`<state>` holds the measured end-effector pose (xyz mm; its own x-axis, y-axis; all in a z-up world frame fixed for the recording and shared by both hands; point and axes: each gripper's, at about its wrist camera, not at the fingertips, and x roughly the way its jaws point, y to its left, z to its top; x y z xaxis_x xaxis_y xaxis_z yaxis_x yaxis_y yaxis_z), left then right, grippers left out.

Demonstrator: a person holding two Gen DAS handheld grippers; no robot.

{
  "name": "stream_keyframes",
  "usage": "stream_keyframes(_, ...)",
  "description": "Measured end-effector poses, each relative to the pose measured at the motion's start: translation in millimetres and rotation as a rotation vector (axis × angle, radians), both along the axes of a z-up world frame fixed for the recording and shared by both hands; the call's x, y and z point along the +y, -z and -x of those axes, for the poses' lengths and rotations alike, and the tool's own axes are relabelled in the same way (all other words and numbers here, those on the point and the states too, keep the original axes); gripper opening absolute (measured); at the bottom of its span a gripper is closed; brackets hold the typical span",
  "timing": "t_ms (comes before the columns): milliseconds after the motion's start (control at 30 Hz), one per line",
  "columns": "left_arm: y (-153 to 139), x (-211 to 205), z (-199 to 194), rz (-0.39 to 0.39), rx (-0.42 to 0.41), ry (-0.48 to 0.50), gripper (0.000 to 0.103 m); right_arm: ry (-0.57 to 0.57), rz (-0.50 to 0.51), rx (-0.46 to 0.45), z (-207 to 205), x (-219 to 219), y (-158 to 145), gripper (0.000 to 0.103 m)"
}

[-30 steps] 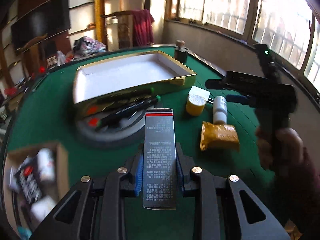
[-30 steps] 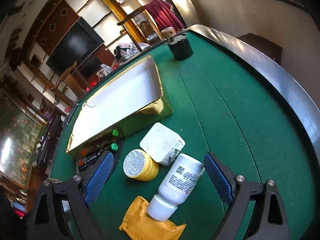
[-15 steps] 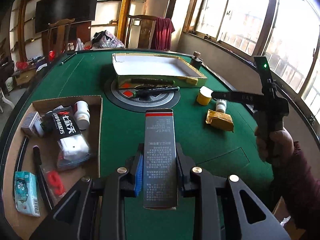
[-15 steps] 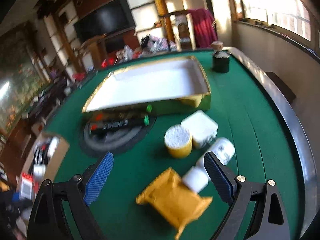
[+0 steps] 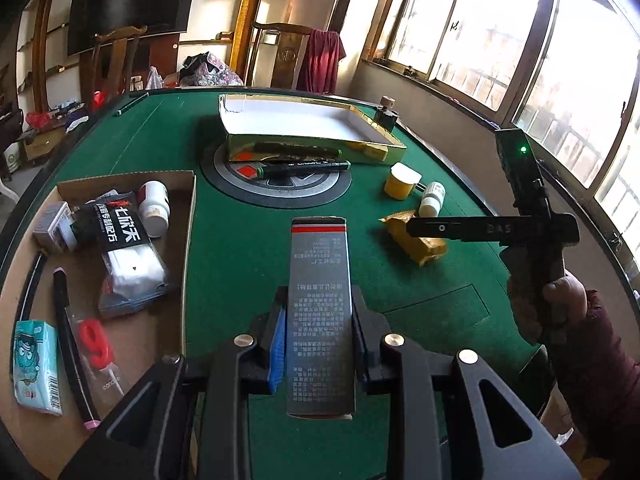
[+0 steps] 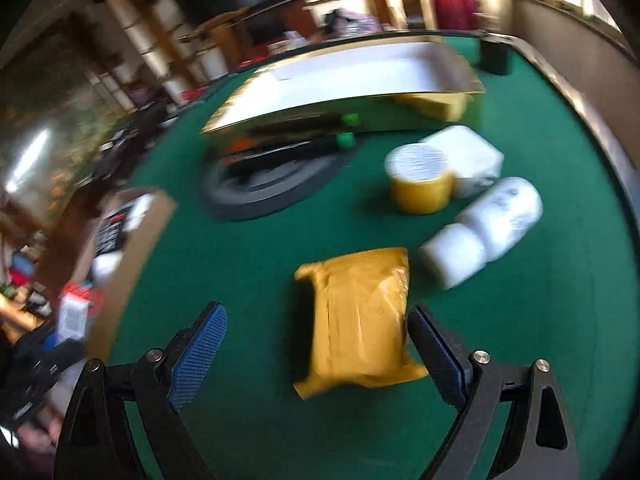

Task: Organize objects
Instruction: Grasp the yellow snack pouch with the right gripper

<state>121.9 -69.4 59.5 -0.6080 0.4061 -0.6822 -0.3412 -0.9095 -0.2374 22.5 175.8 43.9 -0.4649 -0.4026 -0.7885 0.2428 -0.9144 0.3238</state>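
My left gripper [image 5: 318,340] is shut on a tall grey carton [image 5: 320,292] with a red stripe, held above the green table [image 5: 248,252]. A cardboard tray [image 5: 188,216] at the left holds several items. My right gripper [image 6: 316,344] is open, its jaws on either side of a yellow packet [image 6: 356,316] lying on the felt; it also shows in the left wrist view [image 5: 416,236]. Beyond the packet lie a white bottle [image 6: 488,228], a yellow jar [image 6: 420,180] and a white box [image 6: 468,156].
A gold-edged white tray [image 5: 304,128] sits at the back on the round centre disc [image 5: 280,188], with marker pens [image 5: 300,166] in front. A small dark bottle [image 5: 386,114] stands near the far right rim. The table rail curves along the right.
My left gripper has pulled back and risen with the carton, bringing the cardboard tray into view. My right gripper has moved from the white bottle to over the yellow packet.
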Motion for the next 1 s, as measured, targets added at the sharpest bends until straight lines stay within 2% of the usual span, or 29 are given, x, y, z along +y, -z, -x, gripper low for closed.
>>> stream_keyframes(100, 1, 0, -1, -0.003, -0.002, -0.007, 0.026, 0.059, -0.126, 0.039, -1, -9, 0, 0.094)
stream_keyframes(233, 1, -2, -4, -0.012, -0.011, -0.007, 0.026, 0.125, -0.199, 0.026, 3, -21, 10, 0.094)
stream_keyframes(367, 2, -5, -8, -0.005, -0.011, -0.015, 0.026, 0.156, -0.336, 0.057, 3, -39, 15, 0.093)
stream_keyframes(433, 3, -7, -10, -0.001, -0.010, -0.019, 0.026, 0.157, -0.361, 0.066, 1, -42, 15, 0.086)
stream_keyframes(467, 3, -8, -11, -0.002, -0.008, -0.021, 0.026, 0.159, -0.365, 0.065, 1, -45, 16, 0.081)
stream_keyframes(533, 2, -11, -13, -0.006, -0.001, -0.026, 0.026, 0.166, -0.367, 0.052, 3, -46, 18, 0.055)
stream_keyframes(600, 1, -14, -16, -0.009, 0.007, -0.028, 0.026, 0.166, -0.332, 0.041, 2, -44, 17, 0.050)
stream_keyframes(833, -3, -30, -28, -0.031, 0.018, -0.042, 0.026, 0.167, -0.229, 0.043, -9, -39, 5, 0.049)
stream_keyframes(1000, -16, -72, -44, -0.078, 0.033, -0.104, 0.026, 0.145, -0.146, 0.080, -22, -46, -13, 0.049)
